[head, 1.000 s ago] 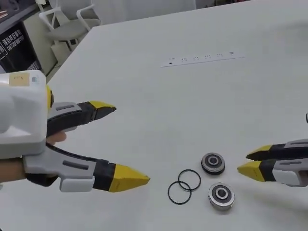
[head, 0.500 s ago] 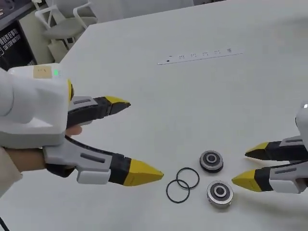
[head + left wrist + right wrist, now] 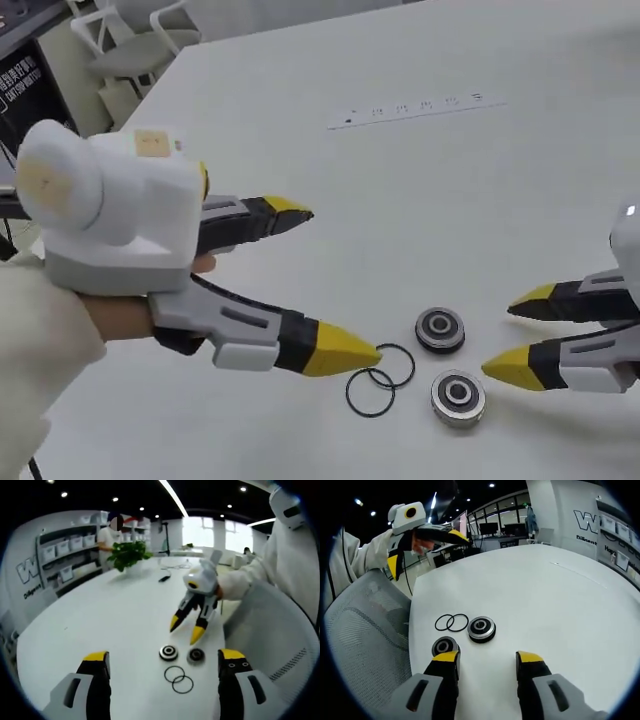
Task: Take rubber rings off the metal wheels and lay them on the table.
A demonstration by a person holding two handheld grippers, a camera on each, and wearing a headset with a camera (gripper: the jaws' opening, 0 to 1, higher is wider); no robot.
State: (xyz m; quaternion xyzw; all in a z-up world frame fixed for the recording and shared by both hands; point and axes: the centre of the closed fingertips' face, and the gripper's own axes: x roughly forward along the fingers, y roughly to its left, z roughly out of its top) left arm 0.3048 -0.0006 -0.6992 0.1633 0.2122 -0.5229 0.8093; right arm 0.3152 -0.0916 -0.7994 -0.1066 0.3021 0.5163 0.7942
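Well, nearest me two rings (image 3: 347, 394) lie flat and overlapping on the desk (image 3: 420, 220), off the two wheels (image 3: 458, 397) just right of them. My left gripper (image 3: 340, 284) hovers beside the rings, jaws wide open. My right gripper (image 3: 500, 340) sits beside the wheels, jaws apart. Farther off lies a thin strip (image 3: 415, 112).
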